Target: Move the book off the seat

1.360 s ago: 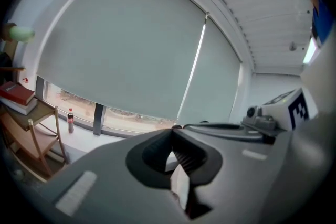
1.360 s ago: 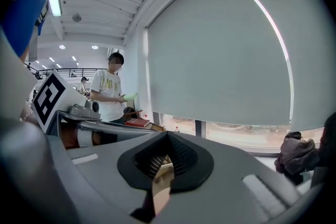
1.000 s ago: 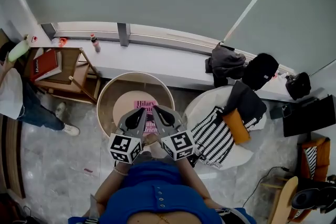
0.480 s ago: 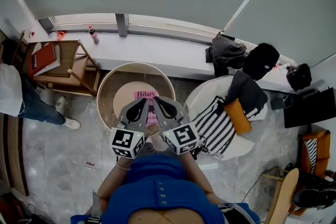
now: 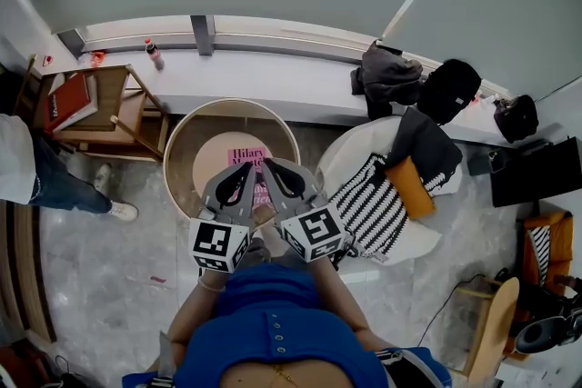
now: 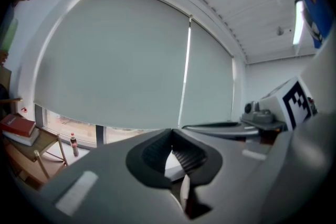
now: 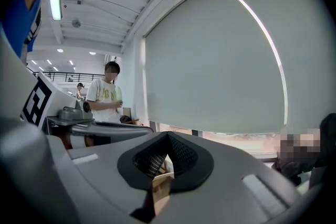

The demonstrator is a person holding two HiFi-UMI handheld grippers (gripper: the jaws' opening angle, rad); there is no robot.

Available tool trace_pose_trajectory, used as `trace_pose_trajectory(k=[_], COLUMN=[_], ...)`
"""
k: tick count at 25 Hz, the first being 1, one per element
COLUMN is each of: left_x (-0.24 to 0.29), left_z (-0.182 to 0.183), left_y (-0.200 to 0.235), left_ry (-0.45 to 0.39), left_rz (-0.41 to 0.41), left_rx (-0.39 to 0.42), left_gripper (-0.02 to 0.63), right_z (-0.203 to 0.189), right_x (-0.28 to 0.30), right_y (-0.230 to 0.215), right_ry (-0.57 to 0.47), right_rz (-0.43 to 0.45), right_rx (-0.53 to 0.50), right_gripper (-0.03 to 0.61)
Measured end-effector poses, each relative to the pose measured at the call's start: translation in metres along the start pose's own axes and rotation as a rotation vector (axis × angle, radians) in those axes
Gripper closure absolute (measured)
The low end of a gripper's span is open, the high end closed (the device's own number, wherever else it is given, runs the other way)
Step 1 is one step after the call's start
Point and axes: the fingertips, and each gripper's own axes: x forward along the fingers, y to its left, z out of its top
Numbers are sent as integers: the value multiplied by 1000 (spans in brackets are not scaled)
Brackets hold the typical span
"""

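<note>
A pink book (image 5: 246,159) lies flat on the round beige seat of a tub chair (image 5: 181,153). In the head view my left gripper (image 5: 244,177) and right gripper (image 5: 272,174) hover side by side just above the book's near edge, and both are shut with nothing between the jaws. Their bodies cover the book's lower part. In the left gripper view the left gripper (image 6: 172,137) points up at a window blind. The right gripper (image 7: 167,139) does the same in its own view. Neither gripper view shows the book.
A wooden stand (image 5: 116,117) with a red book (image 5: 65,101) is at the left, beside a standing person (image 5: 25,168). A bottle (image 5: 152,54) and dark bags (image 5: 390,75) rest on the sill. A white chair (image 5: 344,166) with a striped cushion (image 5: 376,207) stands at the right.
Both grippers stay shut in nearly the same place over the book. The head view has drifted slightly, and the person at the left has slid toward the frame's edge.
</note>
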Motion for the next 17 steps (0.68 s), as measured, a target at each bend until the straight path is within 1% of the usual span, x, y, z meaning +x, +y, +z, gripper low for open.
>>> trace_pose_trajectory(k=[6, 17], left_x=[3, 17], left_z=[0, 2], left_y=[-3, -7], left_ry=[-3, -5], left_rz=[-14, -47], left_rx=[-15, -12], left_gripper=[612, 612], right_z=[2, 5], right_x=[-5, -5], right_y=[-1, -13], right_ry=[-9, -16], right_rz=[-19, -58], right_rx=[-3, -3], right_gripper=[580, 580])
